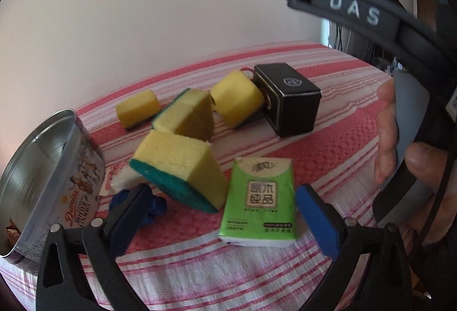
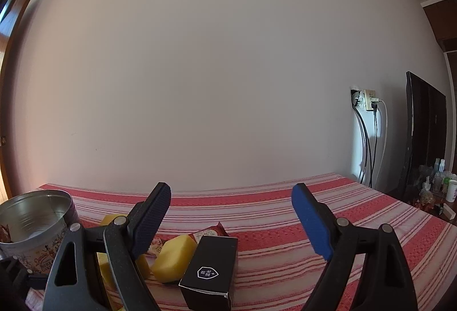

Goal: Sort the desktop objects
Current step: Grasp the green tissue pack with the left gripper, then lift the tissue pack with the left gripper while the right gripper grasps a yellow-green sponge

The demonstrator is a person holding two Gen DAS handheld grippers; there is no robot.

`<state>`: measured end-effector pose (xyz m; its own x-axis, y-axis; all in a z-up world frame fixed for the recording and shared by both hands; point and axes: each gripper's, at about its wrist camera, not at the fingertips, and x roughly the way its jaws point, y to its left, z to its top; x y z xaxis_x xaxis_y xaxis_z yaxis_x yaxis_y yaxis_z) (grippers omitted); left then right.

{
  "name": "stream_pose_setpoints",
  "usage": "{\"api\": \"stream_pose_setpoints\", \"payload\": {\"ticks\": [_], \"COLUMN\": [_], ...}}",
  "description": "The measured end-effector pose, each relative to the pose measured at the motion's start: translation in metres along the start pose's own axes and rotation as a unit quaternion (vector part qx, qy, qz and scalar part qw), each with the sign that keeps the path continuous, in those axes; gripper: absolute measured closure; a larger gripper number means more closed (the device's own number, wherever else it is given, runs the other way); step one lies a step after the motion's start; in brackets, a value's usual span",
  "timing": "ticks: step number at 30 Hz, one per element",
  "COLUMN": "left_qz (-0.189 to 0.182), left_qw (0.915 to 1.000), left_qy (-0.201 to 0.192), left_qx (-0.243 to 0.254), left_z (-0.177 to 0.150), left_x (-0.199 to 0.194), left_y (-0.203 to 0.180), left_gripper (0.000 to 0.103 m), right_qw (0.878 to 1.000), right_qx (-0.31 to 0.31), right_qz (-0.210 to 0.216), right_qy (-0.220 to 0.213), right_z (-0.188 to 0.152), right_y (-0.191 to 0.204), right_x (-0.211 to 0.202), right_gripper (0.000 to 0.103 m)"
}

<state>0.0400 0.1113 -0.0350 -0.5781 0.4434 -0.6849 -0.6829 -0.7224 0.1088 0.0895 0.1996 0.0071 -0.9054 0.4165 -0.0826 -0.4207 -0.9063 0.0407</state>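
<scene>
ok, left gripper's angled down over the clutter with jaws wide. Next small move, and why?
Probably ease the left gripper down and forward onto the green tissue pack. It lies flat on the striped cloth between the open jaws, closest to them, with a clear side toward the right pad, though the big sponge crowds its left edge. The right gripper is open, level and holding nothing.

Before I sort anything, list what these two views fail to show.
- Cookie tin contents: left wrist view, cut off by the frame edge; only a scrap of wrapper shows.
- Dark blue object: left wrist view, half hidden behind the left gripper finger; identity unclear.
- White packet: left wrist view, tucked under the nearest sponge.
- Green tissue pack: absent from the right wrist view.
- Black box: right wrist view, bottom cut off.
</scene>
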Motion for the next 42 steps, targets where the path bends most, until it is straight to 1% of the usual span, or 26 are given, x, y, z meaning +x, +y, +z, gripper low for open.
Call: {"api": "stream_pose_setpoints", "payload": {"ticks": [3,6,8,11,15,18,19,21,25,26,28,30,33,35,36,39,40,42], "left_qz": [-0.010,-0.044,-0.041,-0.043,-0.047,-0.052,-0.059,-0.081,-0.082,-0.078,-0.061,-0.055,-0.053,-0.067,-0.075,-0.085,-0.085,-0.089], "left_qw": [0.9997,0.9965,0.9950,0.9949,0.9954,0.9956,0.9952,0.9943,0.9949,0.9946,0.9944,0.9942,0.9927,0.9917,0.9915,0.9930,0.9938,0.9946], "left_qy": [0.019,0.060,0.078,0.073,0.069,0.061,0.056,0.029,-0.026,-0.040,-0.060,-0.064,-0.073,-0.070,-0.068,-0.058,-0.053,-0.045], "left_qx": [-0.015,-0.038,-0.048,-0.055,-0.046,-0.049,-0.055,-0.063,-0.054,-0.055,-0.062,-0.066,-0.080,-0.084,-0.082,-0.059,-0.048,-0.029], "left_z": [0.006,0.012,0.015,0.014,0.012,0.008,0.007,0.002,-0.005,-0.008,-0.012,-0.015,-0.018,-0.023,-0.024,-0.026,-0.026,-0.026], "left_x": [0.010,0.030,0.037,0.035,0.035,0.033,0.030,0.018,-0.012,-0.021,-0.034,-0.040,-0.045,-0.047,-0.046,-0.042,-0.041,-0.037], "left_y": [-0.001,0.000,0.001,0.000,-0.002,0.001,0.005,0.011,0.022,0.027,0.038,0.048,0.060,0.067,0.067,0.059,0.056,0.048], "left_gripper": [0.003,0.004,0.005,0.016,0.025,0.026,0.026,0.026,0.026,0.026,0.026,0.026,0.026,0.026,0.026,0.026,0.026,0.026], "right_qw": [1.000,1.000,1.000,1.000,1.000,1.000,1.000,1.000,1.000,0.999,0.998,0.996,0.993,0.989,0.985,0.970,0.966,0.962], "right_qx": [0.002,0.002,0.002,0.008,0.014,0.016,0.017,0.019,0.025,0.027,0.036,0.041,0.015,-0.002,-0.008,-0.021,-0.030,-0.046], "right_qz": [0.001,0.001,0.000,0.000,-0.001,-0.003,-0.003,-0.003,0.006,0.013,0.042,0.075,0.115,0.139,0.159,0.226,0.237,0.245], "right_qy": [-0.001,-0.002,-0.001,0.000,0.003,0.005,0.006,0.009,0.019,0.022,0.027,0.025,0.039,0.053,0.060,0.088,0.100,0.110], "right_z": [0.000,0.001,0.002,0.002,0.002,0.001,0.000,0.001,0.000,0.000,0.000,0.000,-0.002,-0.003,-0.004,-0.009,-0.011,-0.012], "right_y": [0.000,0.000,0.001,-0.003,-0.007,-0.009,-0.010,-0.012,-0.015,-0.015,-0.017,-0.015,-0.002,0.006,0.010,0.024,0.028,0.033], "right_x": [-0.001,0.000,0.001,0.003,0.006,0.007,0.007,0.009,0.012,0.012,0.012,0.010,0.009,0.009,0.008,0.002,0.001,0.000], "right_gripper": [0.015,0.015,0.015,0.015,0.015,0.015,0.015,0.015,0.015,0.015,0.015,0.015,0.015,0.015,0.015,0.015,0.015,0.015]}}
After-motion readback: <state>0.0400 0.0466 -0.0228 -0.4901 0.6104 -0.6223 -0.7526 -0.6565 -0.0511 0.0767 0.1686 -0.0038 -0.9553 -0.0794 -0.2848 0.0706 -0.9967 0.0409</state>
